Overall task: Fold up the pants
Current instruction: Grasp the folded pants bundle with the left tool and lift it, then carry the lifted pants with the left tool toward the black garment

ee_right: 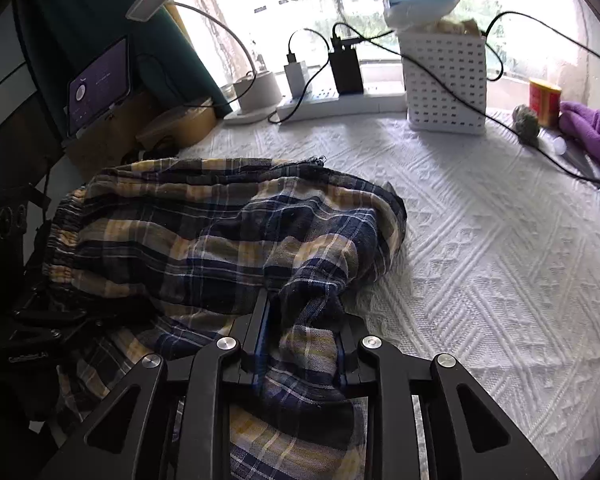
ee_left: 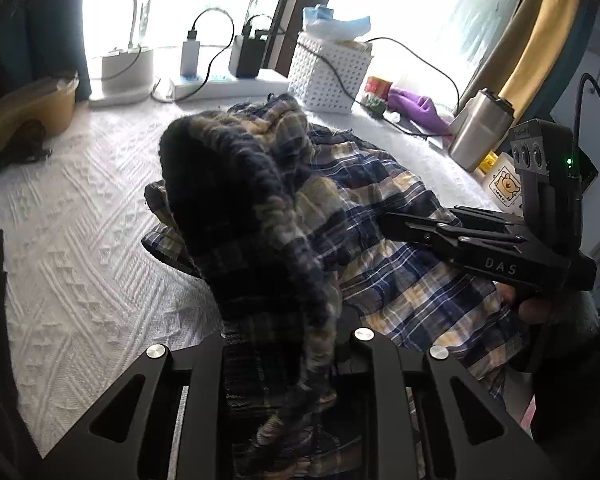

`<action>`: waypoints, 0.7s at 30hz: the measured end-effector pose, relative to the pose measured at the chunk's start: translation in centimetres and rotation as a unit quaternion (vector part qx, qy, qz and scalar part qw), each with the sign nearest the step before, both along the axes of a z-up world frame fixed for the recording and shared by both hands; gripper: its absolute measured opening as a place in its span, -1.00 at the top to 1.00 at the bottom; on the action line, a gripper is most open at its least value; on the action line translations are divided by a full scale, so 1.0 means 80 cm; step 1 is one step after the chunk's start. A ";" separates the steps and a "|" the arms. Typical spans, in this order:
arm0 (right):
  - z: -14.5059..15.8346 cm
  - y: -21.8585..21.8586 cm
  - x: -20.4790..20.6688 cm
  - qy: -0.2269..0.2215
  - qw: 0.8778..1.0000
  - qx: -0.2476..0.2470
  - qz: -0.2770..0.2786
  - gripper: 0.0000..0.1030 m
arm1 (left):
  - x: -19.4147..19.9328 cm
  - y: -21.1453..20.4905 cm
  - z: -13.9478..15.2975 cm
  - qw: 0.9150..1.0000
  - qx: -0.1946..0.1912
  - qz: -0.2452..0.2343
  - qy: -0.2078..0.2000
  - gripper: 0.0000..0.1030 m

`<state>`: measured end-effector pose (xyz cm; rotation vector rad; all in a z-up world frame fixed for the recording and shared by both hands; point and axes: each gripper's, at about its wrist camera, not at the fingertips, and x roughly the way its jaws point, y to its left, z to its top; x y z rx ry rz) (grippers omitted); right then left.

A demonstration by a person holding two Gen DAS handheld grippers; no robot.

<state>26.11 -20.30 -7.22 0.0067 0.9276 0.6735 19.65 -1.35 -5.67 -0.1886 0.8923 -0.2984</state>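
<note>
Left wrist view
- Left gripper (ee_left: 284, 344): at the bottom centre of the frame, its jaws clenched on a bunch of the pants, which rises dark and blurred between the two fingers.
- Pants (ee_left: 380, 216): blue, yellow and white plaid, heaped across the middle of the frame on the white bedspread (ee_left: 80, 240); the gathered part near the lens is too blurred to tell which part of the pants it is, possibly the waistband.
- Right gripper (ee_left: 396, 226): enters from the right edge, fingers pointing left onto the plaid cloth; a hand (ee_left: 528, 304) shows beneath its body.
- Back of frame: a white basket (ee_left: 328, 76) at upper centre, a power strip (ee_left: 228, 84) with chargers to its left, a steel tumbler (ee_left: 480, 128) at upper right.

Right wrist view
- Right gripper (ee_right: 304, 328): at bottom centre, grasping a fold of the pants (ee_right: 220, 232) that fills the gap between its fingers.
- Pants: spread from the left edge to the centre, elastic waistband at the left.
- Left gripper: only its dark body shows at the left edge; its grip cannot be told here.
- Bedspread (ee_right: 480, 260): fills the right half.
- Back of frame: basket (ee_right: 444, 80) at upper right of centre, purple cloth (ee_right: 588, 132) at the right edge.
</note>
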 end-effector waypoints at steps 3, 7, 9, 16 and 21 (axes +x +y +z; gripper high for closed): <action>0.014 0.001 -0.011 -0.022 1.000 -0.003 -0.004 0.52 | -0.007 -0.001 0.013 1.000 0.001 -0.002 -0.018 0.62; 0.038 0.000 -0.025 -0.051 0.999 -0.005 -0.008 0.53 | -0.015 -0.002 0.028 0.999 0.001 -0.002 -0.037 0.62; 0.050 -0.001 -0.032 -0.064 0.998 -0.005 -0.010 0.53 | -0.019 0.000 0.034 0.999 0.002 -0.002 -0.045 0.62; 0.076 0.000 -0.054 -0.091 0.996 -0.007 -0.010 0.53 | -0.038 0.005 0.052 0.997 0.007 -0.002 -0.071 0.62; 0.094 0.002 -0.067 -0.105 0.994 -0.006 -0.011 0.53 | -0.050 0.007 0.062 0.997 0.008 -0.001 -0.082 0.62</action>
